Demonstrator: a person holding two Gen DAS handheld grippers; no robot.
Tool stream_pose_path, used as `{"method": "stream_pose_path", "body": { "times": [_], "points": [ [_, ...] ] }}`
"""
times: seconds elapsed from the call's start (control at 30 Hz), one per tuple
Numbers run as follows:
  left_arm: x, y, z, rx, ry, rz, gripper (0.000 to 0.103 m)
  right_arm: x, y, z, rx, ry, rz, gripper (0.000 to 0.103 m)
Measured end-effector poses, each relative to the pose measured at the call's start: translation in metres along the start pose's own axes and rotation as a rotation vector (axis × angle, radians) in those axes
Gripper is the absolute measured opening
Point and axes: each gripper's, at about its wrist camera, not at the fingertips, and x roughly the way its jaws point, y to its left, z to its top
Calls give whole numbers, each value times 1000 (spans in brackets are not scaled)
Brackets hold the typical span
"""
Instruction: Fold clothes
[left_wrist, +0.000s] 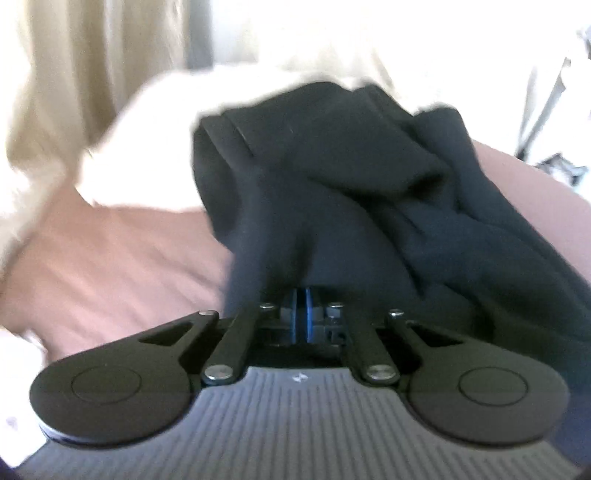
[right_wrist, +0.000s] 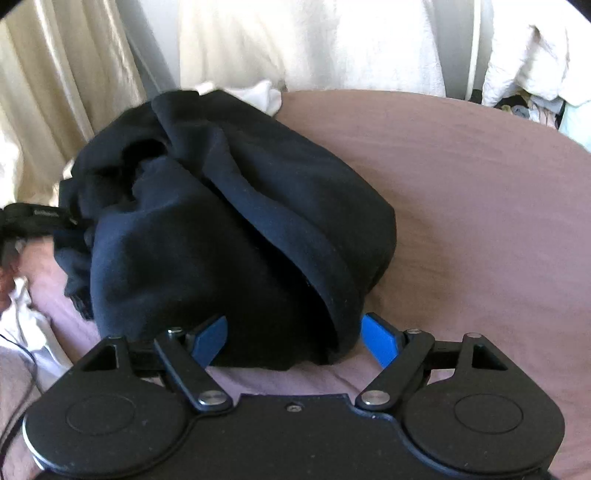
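So the left hand-held gripper (left_wrist: 303, 295) has its blue pads pinched together on a fold of the dark navy garment (left_wrist: 332, 192), and the cloth drapes right over the fingers. That view is pretty blurry. The garment sits bunched in a heap on the mauve bed sheet (right_wrist: 461, 177), with white bedding (left_wrist: 147, 140) just behind it. Over on the right, the right hand-held gripper (right_wrist: 295, 338) is spread wide, its blue fingers (right_wrist: 380, 338) either side of the heap's near edge, not clamped on it.
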Motion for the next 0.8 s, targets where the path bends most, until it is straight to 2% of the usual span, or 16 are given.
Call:
{"method": "stream_pose_path", "body": {
  "times": [0.07, 0.17, 0.23, 0.3, 0.33, 0.4, 0.47, 0.53, 0.57, 0.6, 0.63, 0.67, 0.7, 0.73, 0.77, 0.8],
  "points": [
    [1, 6, 4, -37, 2, 5, 6, -5, 13, 13, -103, 63, -91, 84],
    [10, 14, 0, -124, 59, -40, 11, -10, 37, 36, -313, 155, -186, 84],
    [15, 21, -1, -182, 106, -79, 20, -9, 50, 49, -415, 182, -185, 84],
    [15, 29, -2, -242, 128, -147, 43, -3, 58, 59, -474, 170, -147, 85],
    [14, 31, -3, -266, 136, -179, 49, 1, 61, 62, -492, 152, -129, 85],
    [13, 32, -6, -303, 156, -242, 65, 19, 57, 70, -491, 81, -121, 85],
    [17, 27, -8, -300, 167, -285, 72, 44, 48, 78, -454, 15, -145, 85],
    [16, 21, -13, -243, 196, -305, 79, 77, 33, 85, -377, 0, -206, 83],
    [28, 9, -15, -194, 214, -288, 86, 91, 24, 90, -317, 26, -247, 82],
    [42, -4, -21, -132, 225, -246, 94, 104, 15, 95, -256, 55, -270, 78],
    [44, -17, -24, -75, 222, -201, 97, 110, 8, 100, -206, 90, -251, 61],
    [43, -32, -26, -6, 204, -153, 97, 113, 6, 105, -213, 120, -235, 48],
    [39, -41, -28, 38, 175, -126, 88, 111, 8, 110, -252, 127, -246, 32],
    [33, -47, -29, 78, 149, -130, 72, 104, 11, 114, -297, 97, -275, 24],
    [25, -53, -29, 118, 118, -127, 21, 96, 12, 118, -329, 65, -304, 19],
    [9, -57, -30, 156, 63, -92, 7, 85, 9, 123, -330, 25, -337, 14]
  ]
}}
